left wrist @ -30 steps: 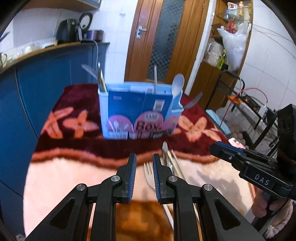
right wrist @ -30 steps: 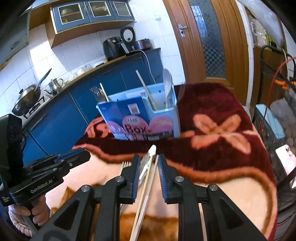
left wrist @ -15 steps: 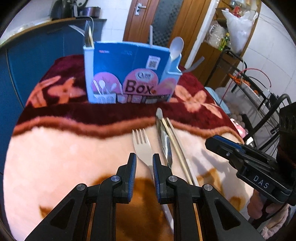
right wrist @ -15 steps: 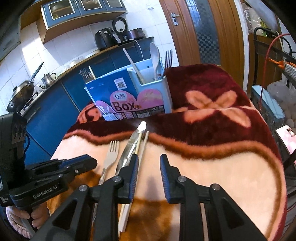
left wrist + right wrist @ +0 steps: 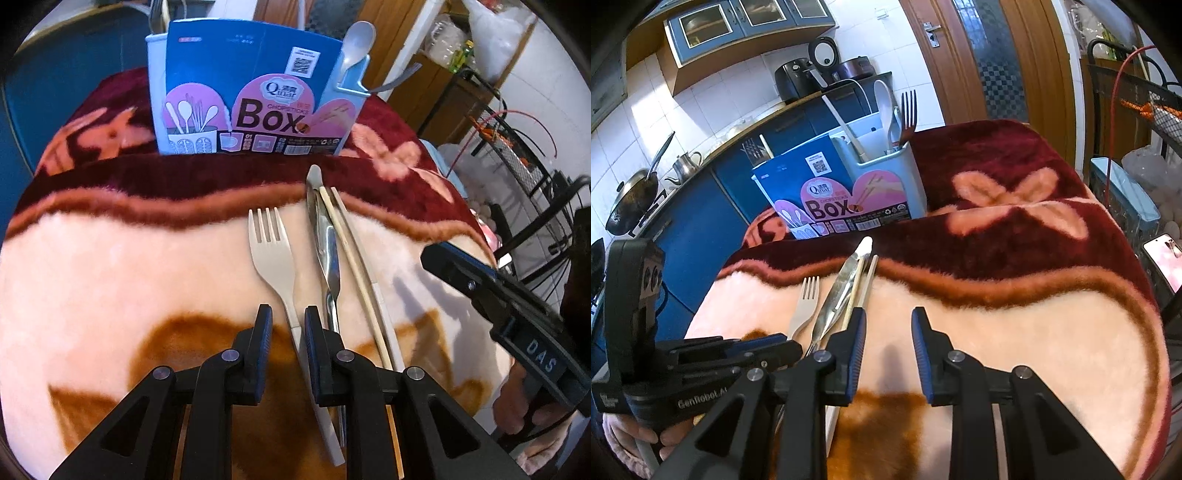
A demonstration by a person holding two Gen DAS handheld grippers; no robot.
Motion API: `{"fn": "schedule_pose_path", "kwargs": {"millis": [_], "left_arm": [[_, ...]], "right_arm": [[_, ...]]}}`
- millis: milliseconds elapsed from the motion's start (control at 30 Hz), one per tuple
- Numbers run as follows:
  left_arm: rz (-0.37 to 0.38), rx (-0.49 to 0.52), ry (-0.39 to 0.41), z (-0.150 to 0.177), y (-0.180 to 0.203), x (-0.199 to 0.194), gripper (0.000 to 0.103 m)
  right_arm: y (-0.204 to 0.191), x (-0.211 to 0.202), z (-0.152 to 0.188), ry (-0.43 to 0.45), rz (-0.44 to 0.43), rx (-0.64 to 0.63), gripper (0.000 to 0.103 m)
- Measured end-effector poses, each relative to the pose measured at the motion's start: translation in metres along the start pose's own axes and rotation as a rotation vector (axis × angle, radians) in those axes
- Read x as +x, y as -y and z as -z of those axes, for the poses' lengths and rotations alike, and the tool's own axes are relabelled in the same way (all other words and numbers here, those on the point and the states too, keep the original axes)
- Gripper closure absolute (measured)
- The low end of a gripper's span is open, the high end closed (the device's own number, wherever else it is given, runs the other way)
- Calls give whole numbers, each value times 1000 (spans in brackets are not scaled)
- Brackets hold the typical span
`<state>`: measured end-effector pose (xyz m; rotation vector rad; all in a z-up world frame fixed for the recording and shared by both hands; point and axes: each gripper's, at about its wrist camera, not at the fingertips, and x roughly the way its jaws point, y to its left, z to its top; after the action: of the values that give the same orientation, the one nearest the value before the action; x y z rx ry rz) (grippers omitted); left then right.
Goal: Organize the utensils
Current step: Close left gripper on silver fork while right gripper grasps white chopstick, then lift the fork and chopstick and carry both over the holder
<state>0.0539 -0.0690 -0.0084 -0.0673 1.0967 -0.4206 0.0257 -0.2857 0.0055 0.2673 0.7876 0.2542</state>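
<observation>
A beige fork [image 5: 273, 254] lies on the blanket, its handle running between the fingers of my left gripper [image 5: 287, 321], which is open around it. Right of it lie a metal knife [image 5: 327, 243], a wooden chopstick [image 5: 354, 266] and a pale utensil [image 5: 373, 280]. The blue utensil box [image 5: 255, 85] stands at the back with a spoon and forks in it. My right gripper [image 5: 888, 325] is open and empty, just right of the chopstick [image 5: 855, 291] and the knife [image 5: 836, 295]. The fork [image 5: 805, 306] and the box [image 5: 846, 188] show in the right wrist view too.
The patterned pink and maroon blanket [image 5: 110, 258] covers the table. Blue kitchen cabinets [image 5: 713, 206] stand left and behind. A wire rack with cables [image 5: 517, 147] stands to the right. A phone [image 5: 1163, 258] lies off the right edge.
Both grippers have drawn back and tilted down toward the blanket. The left gripper now straddles the fork handle. The right gripper has opened wider and shifted right of the chopstick.
</observation>
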Motion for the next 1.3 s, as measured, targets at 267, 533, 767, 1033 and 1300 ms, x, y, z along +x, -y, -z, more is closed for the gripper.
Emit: {"fn": "schedule_pose_path", "kwargs": {"millis": [267,533,767,1033,1300], "left_arm": [[15,-35,3,-3,-6,2,94],[16,-73,116,2,-19,-14,97],[-16,-96,242,5,-38,-38,97],[-10,-130,311,6,-57,-51,97],[9,-133,324,9,-62,-51,97]], "right_arm": [[4,-1,3,-4,-4,8,72],[2,0,3,-20,0,-7,72],[-10,16,0,-92,-11,-40,72],[-14,33,-8,-178,-34,-33,72],[-14,51,-16,-262,-17,-22,79]]}}
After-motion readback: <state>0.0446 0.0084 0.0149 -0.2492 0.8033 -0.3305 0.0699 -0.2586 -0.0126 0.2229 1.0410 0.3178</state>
